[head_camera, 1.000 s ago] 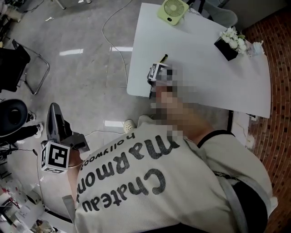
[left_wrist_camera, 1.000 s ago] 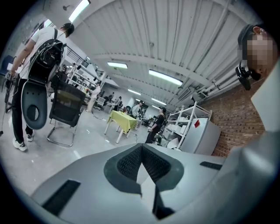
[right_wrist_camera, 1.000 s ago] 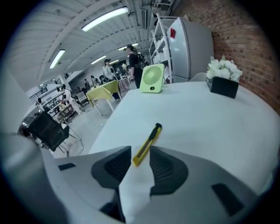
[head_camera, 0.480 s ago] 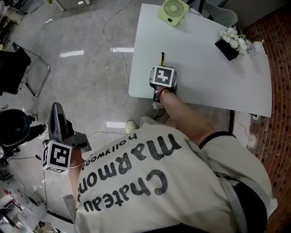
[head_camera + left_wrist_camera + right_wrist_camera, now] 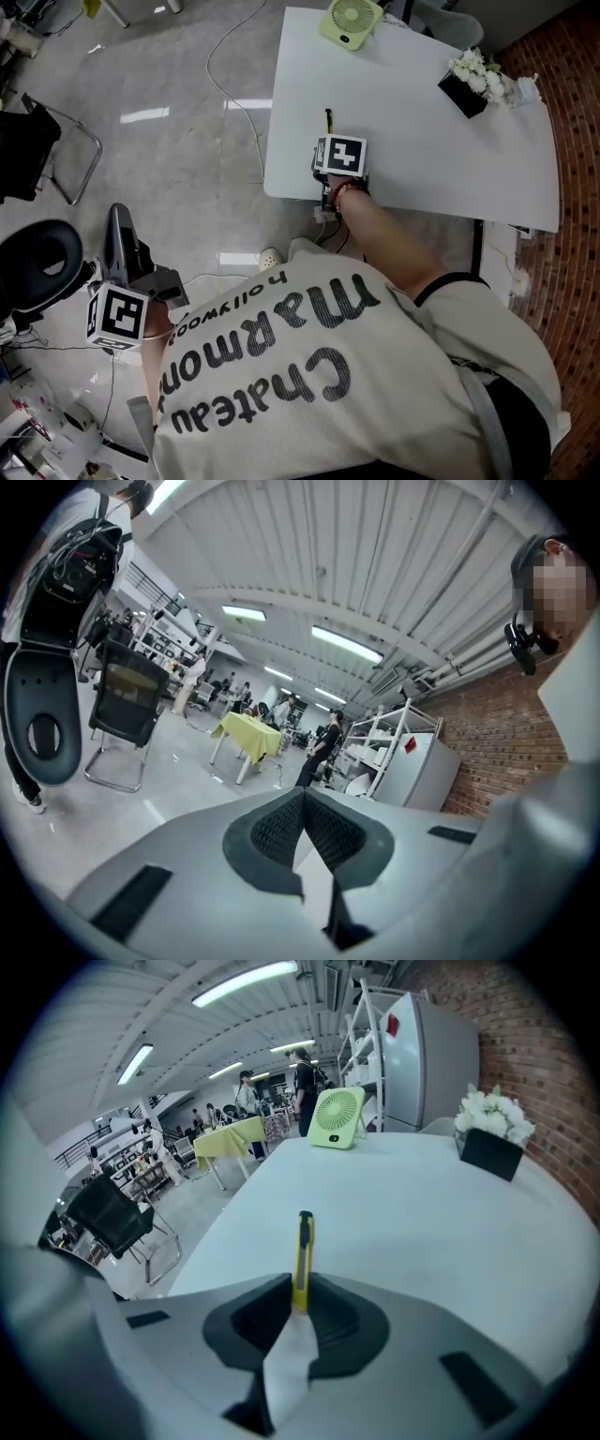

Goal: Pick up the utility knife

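Observation:
A yellow utility knife (image 5: 328,120) with a black tip lies on the white table (image 5: 431,141) near its left edge, pointing away from me. My right gripper (image 5: 330,141) reaches down over the knife's near end. In the right gripper view the knife (image 5: 303,1251) runs out from between the dark pads (image 5: 330,1309). The jaws are closing, and the pads touch the handle on both sides. The right gripper (image 5: 300,1293) keeps the knife low on the table. My left gripper (image 5: 114,225) hangs off to the left over the floor. The left gripper (image 5: 303,797) is shut with nothing in it.
A green desk fan (image 5: 353,22) stands at the table's far edge and a black box of white flowers (image 5: 476,80) at its far right. A cable (image 5: 225,84) trails over the glossy floor. Black chairs (image 5: 37,262) stand at the left; a brick wall (image 5: 577,187) borders the right.
The right gripper's marker cube has shifted a little to the right and sits squarely over the knife's near end. The left gripper has stayed where it was.

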Demonstrator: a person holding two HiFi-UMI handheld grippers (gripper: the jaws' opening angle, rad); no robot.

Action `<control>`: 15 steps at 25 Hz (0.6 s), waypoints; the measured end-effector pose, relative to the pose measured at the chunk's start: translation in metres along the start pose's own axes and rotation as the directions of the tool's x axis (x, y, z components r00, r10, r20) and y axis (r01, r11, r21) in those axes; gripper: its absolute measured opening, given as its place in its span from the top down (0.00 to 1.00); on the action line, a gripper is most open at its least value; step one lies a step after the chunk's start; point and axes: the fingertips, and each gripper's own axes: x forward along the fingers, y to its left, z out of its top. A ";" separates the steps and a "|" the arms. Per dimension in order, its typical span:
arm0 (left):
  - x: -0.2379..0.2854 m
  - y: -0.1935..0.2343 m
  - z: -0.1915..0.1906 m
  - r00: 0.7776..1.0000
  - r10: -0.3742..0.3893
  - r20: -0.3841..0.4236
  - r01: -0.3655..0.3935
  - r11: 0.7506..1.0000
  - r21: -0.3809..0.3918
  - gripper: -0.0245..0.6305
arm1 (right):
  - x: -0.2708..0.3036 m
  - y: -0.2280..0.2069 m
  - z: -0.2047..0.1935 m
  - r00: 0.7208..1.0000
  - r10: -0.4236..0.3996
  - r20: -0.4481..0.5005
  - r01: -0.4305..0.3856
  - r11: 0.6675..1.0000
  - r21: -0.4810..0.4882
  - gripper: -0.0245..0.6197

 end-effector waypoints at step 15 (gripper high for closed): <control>0.054 -0.053 -0.009 0.981 -0.185 -0.062 0.187 0.982 0.025 0.96 | -0.038 0.010 -0.010 0.990 0.133 -0.046 -0.132 0.991 0.024 0.88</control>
